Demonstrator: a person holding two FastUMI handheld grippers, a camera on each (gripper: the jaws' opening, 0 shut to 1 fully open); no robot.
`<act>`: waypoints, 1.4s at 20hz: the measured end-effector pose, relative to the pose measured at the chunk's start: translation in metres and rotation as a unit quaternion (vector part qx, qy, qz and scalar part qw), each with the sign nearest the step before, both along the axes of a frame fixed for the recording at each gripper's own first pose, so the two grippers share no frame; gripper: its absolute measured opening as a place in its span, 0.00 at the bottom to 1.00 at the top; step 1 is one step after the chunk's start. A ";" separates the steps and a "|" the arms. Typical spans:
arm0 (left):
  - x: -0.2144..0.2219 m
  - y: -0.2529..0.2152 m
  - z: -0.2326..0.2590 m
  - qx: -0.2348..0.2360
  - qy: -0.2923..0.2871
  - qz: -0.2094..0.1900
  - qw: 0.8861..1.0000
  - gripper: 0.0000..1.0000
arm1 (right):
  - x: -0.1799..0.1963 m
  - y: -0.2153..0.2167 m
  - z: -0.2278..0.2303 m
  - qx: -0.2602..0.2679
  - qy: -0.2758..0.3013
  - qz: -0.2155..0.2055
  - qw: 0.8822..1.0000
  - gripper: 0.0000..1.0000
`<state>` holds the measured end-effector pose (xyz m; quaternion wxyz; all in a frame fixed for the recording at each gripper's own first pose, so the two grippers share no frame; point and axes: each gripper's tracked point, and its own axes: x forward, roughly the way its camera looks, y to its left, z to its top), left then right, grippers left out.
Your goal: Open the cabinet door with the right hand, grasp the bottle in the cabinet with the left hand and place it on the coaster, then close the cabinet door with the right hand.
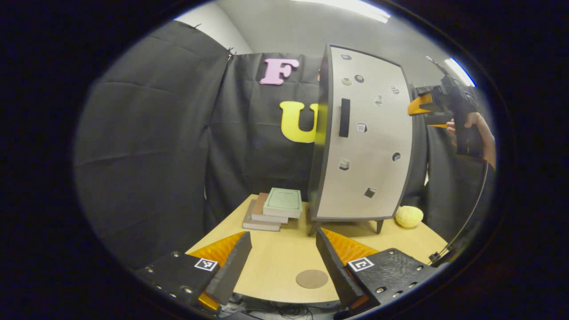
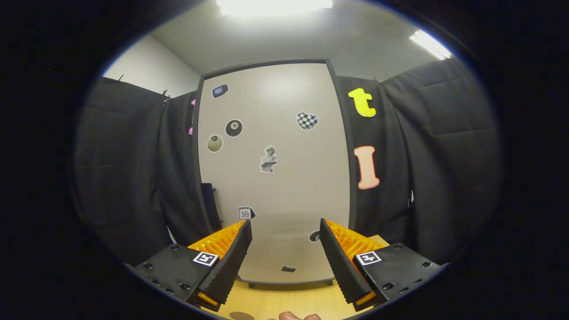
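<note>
A tall cabinet stands on the wooden table, its pale sticker-covered door (image 1: pixel 369 142) shut and hiding the inside. The door's black handle (image 1: pixel 344 118) runs upright near its left edge. A round brown coaster (image 1: pixel 312 278) lies on the table near the front edge, between my left gripper's fingers. My left gripper (image 1: pixel 282 253) is open and empty, low over the table in front of the cabinet. In the right gripper view the door (image 2: pixel 275 186) faces me, with the handle (image 2: pixel 209 204) off to the left. My right gripper (image 2: pixel 284 249) is open and empty, a short way from the door.
A stack of books (image 1: pixel 273 209) lies left of the cabinet. A yellow bumpy ball (image 1: pixel 409 216) sits by its right foot. A hand (image 1: pixel 473 126) holds the right gripper (image 1: pixel 429 116) high beside the cabinet's right side. Black cloth walls surround the table (image 2: pixel 284 302).
</note>
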<state>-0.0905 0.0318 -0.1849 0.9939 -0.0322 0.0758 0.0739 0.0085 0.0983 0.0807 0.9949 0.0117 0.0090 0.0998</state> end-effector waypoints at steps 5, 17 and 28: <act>-0.017 0.030 -0.003 -0.002 0.009 0.037 0.999 0.90 | 0.017 0.064 0.018 -0.009 -0.015 0.050 0.999 0.97; -0.018 0.081 -0.014 0.001 0.011 0.093 0.996 0.88 | 0.073 0.162 0.002 -0.023 -0.002 0.074 0.997 0.93; -0.028 0.131 -0.017 0.042 0.012 0.146 0.988 0.88 | 0.125 0.182 -0.038 -0.029 0.049 0.030 0.998 0.61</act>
